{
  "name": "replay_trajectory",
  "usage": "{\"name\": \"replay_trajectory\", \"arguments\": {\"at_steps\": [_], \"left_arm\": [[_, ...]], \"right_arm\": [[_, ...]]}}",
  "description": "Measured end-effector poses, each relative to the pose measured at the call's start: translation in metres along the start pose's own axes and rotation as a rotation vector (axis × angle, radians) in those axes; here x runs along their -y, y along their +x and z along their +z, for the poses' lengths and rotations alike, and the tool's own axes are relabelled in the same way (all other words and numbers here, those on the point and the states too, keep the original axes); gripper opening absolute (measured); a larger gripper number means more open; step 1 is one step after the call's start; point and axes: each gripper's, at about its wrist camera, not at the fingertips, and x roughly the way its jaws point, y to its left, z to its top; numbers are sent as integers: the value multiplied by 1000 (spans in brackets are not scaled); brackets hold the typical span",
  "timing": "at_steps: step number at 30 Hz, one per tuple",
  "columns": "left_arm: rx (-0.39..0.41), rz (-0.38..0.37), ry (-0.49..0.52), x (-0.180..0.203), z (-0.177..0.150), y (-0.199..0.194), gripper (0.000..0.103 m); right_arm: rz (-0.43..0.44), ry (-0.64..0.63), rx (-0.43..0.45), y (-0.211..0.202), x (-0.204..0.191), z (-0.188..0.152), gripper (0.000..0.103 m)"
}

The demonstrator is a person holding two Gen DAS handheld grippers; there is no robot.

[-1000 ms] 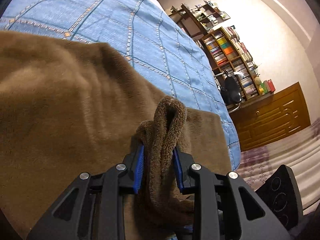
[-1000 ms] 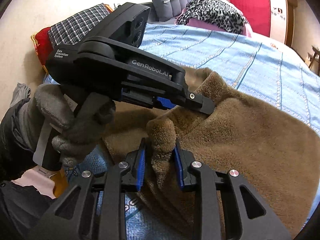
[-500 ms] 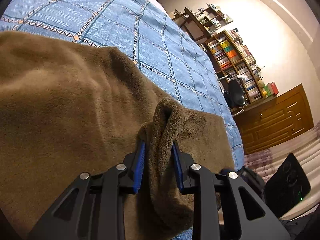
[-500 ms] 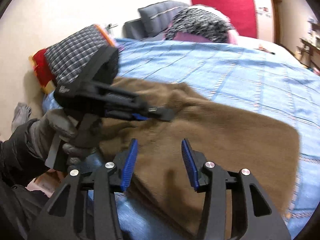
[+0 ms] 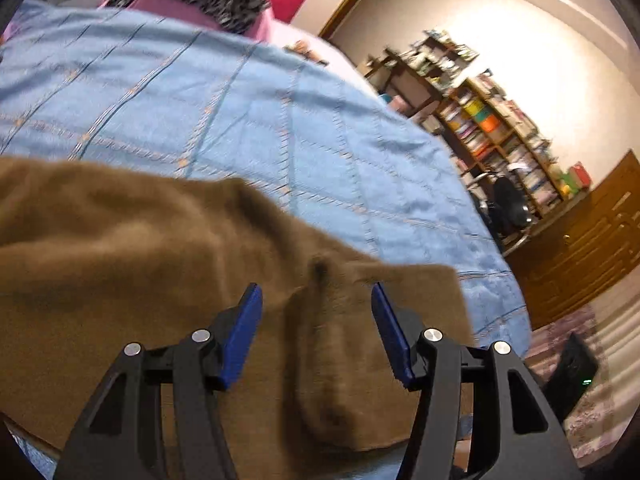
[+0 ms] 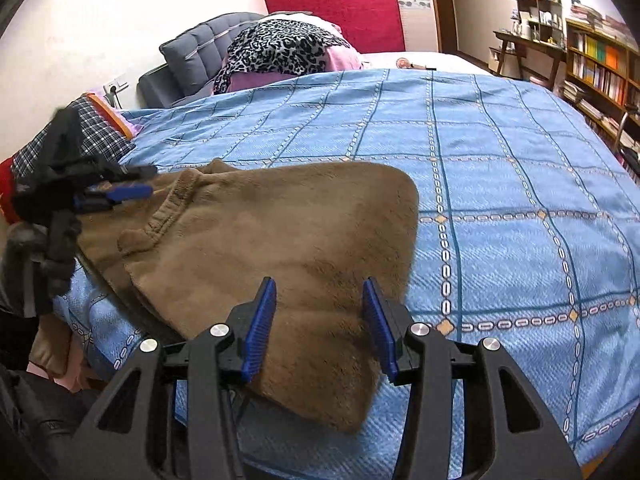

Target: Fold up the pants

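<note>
Near the bed's front edge, the right gripper hangs over the soft brown fleece pants with its blue jaws apart and nothing pinched between them. The pants lie folded in a thick flat pile by the front left corner of the bed with the blue checked cover. Their long side runs from the right gripper away to the left. The stretchy waist end lies at that far left side. Over there, the left gripper is above the waist end. Its jaws are opening, and a loose bump of cloth sits between them, untouched. So the left gripper looks nearer the waist end for the next fold.
</note>
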Motion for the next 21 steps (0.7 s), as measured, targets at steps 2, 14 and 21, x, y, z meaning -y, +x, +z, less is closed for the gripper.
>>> {"name": "replay_trajectory", "arguments": {"at_steps": [2,14,21], "left_arm": [[2,-40,28,16,-1,2,57],[-85,-53,75,38,-36,69,57],[-54,-60,139,32,-49,75,57]], "right_arm": [[1,-5,-7,3,-1,-2,46],[21,-16,-53,16,3,-22,47],[23,-18,-64,23,3,-31,48]]}}
